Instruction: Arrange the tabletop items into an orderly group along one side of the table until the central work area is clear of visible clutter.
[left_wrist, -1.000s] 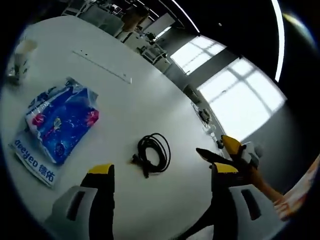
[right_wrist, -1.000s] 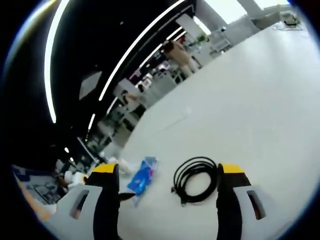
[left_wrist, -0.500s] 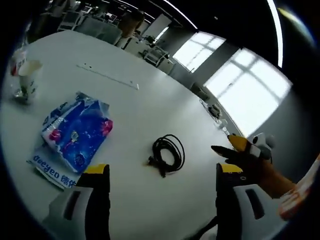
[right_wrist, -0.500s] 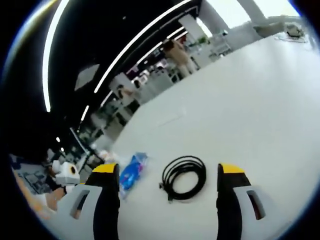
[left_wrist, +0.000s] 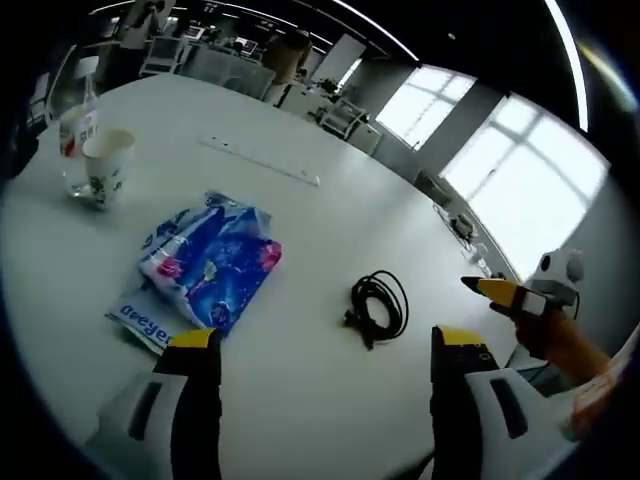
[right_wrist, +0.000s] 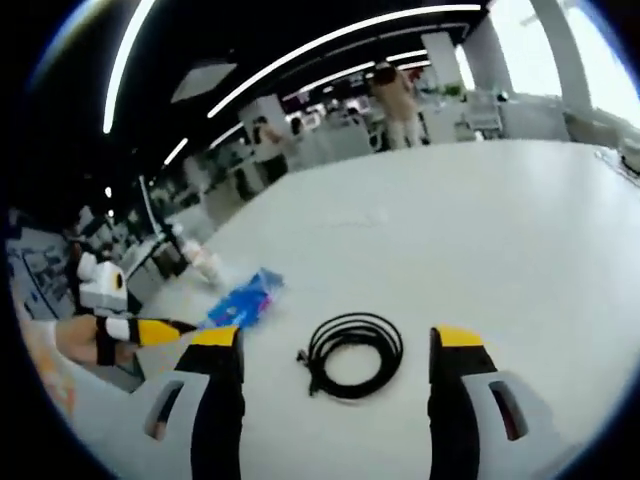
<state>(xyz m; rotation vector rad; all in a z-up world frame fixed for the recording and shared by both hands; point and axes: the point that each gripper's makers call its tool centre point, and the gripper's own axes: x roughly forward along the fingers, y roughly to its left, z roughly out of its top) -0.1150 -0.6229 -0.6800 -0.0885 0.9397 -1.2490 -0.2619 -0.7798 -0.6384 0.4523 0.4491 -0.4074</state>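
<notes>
In the left gripper view my left gripper (left_wrist: 318, 350) hangs above the round white table (left_wrist: 300, 230), its yellow-tipped jaws spread wide with nothing between them. Just ahead of the left jaw lies a blue plastic pack of tissues (left_wrist: 213, 262) printed with pink and white patterns; a white strip at its near edge carries blue lettering that I cannot read with any certainty. Past it, near the table's far-left edge, a white paper cup (left_wrist: 105, 165) stands upright, touching or just in front of a clear plastic bottle (left_wrist: 78, 130) with a red label — the wording is too small to make out. A coiled black cable (left_wrist: 380, 305) lies toward the right jaw, apart from the pack.

In the right gripper view my right gripper (right_wrist: 335, 350) is also wide open and empty, the coil framed between its jaws — the blue pack beyond its left jaw.
</notes>
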